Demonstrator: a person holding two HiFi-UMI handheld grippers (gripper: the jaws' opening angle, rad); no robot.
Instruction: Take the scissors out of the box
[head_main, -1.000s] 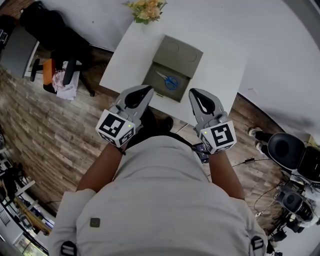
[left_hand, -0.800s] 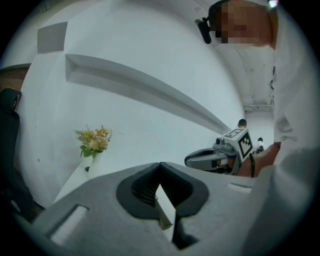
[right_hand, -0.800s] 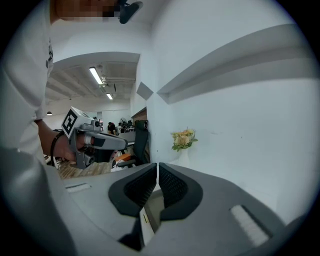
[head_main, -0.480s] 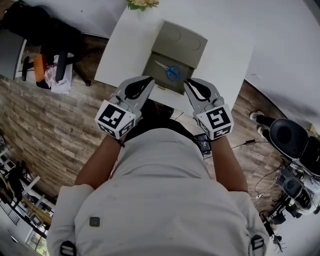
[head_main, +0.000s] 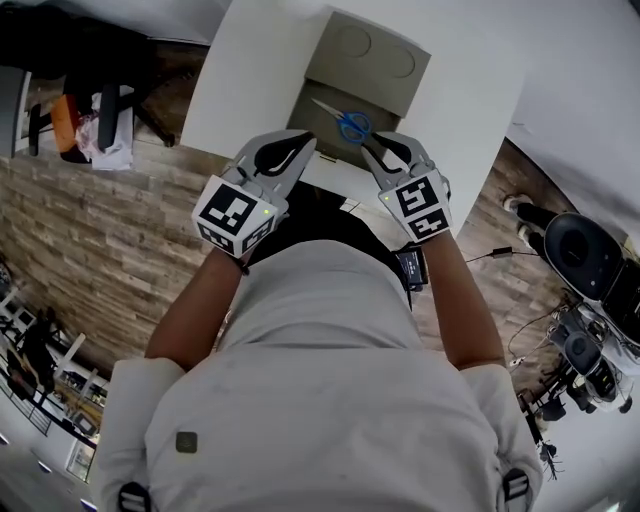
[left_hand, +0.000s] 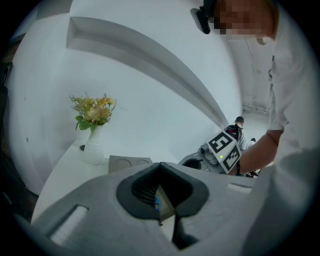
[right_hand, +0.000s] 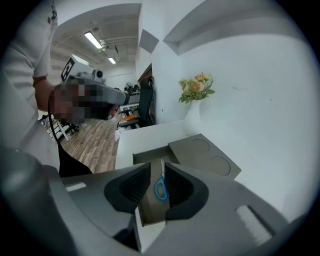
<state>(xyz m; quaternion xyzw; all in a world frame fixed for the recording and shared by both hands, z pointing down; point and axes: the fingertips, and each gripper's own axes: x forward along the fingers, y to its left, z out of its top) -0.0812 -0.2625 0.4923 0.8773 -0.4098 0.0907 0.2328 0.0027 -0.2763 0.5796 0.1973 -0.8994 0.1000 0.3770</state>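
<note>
An olive-grey box (head_main: 322, 137) stands open on the white table (head_main: 247, 82), its lid (head_main: 376, 57) folded back. Blue-handled scissors (head_main: 346, 123) lie inside it. My right gripper (head_main: 385, 144) hovers over the box's near right edge; its jaws are opening, with nothing between them. In the right gripper view the scissors (right_hand: 160, 190) show through the gap of the right gripper (right_hand: 158, 166), lower down in the box (right_hand: 148, 155). My left gripper (head_main: 300, 143) is shut and empty at the box's near left edge. The left gripper (left_hand: 160, 165) frames a bit of blue.
A white vase of flowers (left_hand: 94, 144) stands at the table's far end behind the lid (left_hand: 128, 162). White walls close the far side. A black chair (head_main: 95, 55) with clutter stands on the wood floor (head_main: 110, 250) to the left. Black equipment (head_main: 585, 255) is at the right.
Both grippers have come down and forward to the box's near edge. The right gripper's jaws have gone from shut to apart. The left gripper stays shut.
</note>
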